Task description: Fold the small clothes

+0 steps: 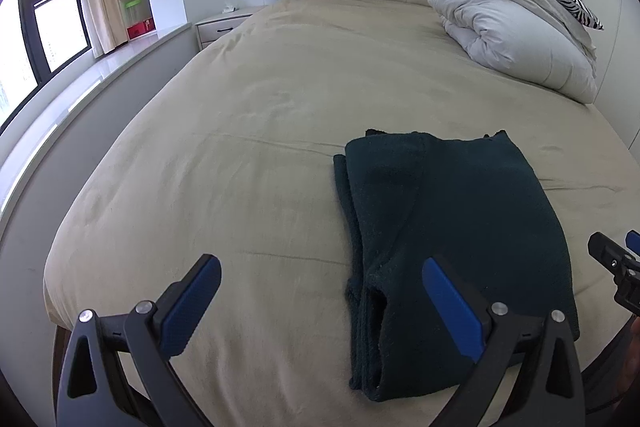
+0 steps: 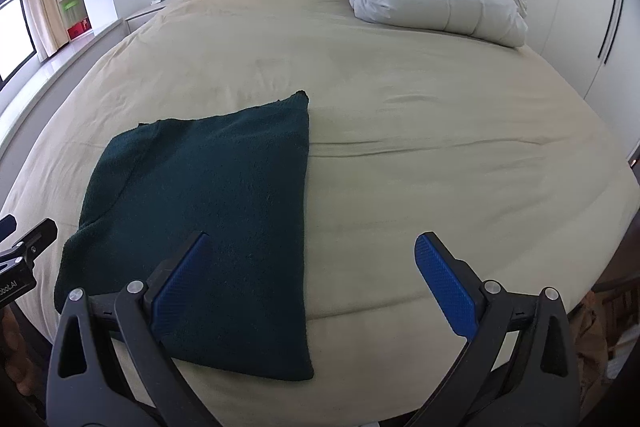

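Dark green knit garment [image 2: 208, 211] lies folded lengthwise near the foot edge of the beige bed [image 2: 440, 115]. Left gripper [image 1: 320, 283] and right gripper [image 2: 312, 259] both spread wide, empty. Fabric likely soft, light, limp; best pinched at the near hem corners.

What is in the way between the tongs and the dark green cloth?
Nothing visible. The folded dark green knitted cloth lies flat on the beige bed sheet, with the open left tongs and open right tongs right above its near edge.
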`<state>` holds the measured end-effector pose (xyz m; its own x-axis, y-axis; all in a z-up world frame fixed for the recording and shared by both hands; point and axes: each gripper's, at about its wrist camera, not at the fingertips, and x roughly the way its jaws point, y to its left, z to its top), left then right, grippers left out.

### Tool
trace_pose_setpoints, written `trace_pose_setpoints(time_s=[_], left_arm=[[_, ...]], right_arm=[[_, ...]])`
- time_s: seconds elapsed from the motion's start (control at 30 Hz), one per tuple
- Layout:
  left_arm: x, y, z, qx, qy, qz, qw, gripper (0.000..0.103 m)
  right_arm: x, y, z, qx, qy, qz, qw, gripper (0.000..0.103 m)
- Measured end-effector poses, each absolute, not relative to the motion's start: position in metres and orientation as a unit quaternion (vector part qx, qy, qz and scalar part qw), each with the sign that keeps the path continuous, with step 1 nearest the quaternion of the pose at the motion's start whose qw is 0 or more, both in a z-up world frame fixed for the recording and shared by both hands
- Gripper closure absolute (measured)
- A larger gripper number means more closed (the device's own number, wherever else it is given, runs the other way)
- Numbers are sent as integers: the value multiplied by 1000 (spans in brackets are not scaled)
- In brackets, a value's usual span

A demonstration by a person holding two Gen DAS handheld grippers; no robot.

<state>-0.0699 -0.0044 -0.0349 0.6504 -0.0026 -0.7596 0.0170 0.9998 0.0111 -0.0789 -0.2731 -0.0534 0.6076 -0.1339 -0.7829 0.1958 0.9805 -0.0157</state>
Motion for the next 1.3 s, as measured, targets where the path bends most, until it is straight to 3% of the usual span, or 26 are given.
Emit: trace_pose_setpoints(time_s=[1.3], left_arm=[[-68,-1,-44,12,424,0,906,0]], right_arm=[[-77,-264,-60,30,443,-86,892,0]])
